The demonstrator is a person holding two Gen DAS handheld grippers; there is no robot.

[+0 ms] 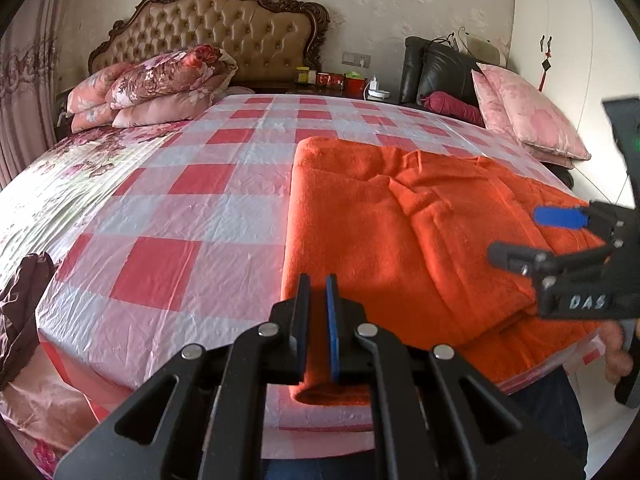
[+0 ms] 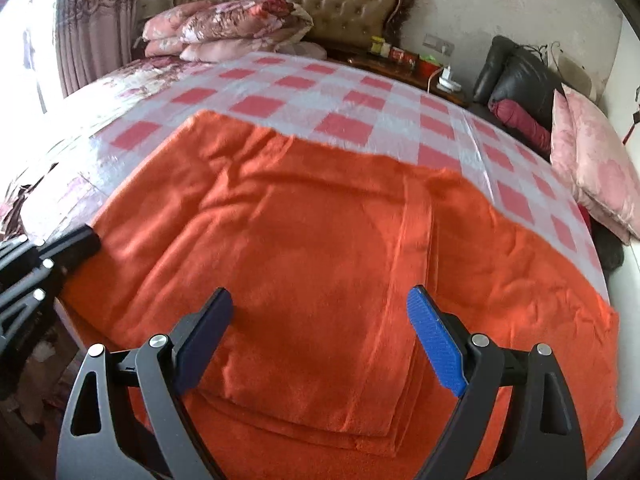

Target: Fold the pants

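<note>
Home bedroom: big bed [image 1: 180,208], tufted headboard [image 1: 224,28], stacked quilts [image 1: 160,84], probably cluttered nightstand [image 1: 332,80].

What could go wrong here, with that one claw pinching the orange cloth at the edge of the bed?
The left gripper pinches only a rolled corner of the orange pants, so the thick fleece could slip free when pulled. The right gripper hangs open above the folded layers, holding nothing, so a one-sided pull might drag the stack askew. The checkered plastic sheet looks slick, and the pants lie near the bed's edge; they could slide off.
</note>
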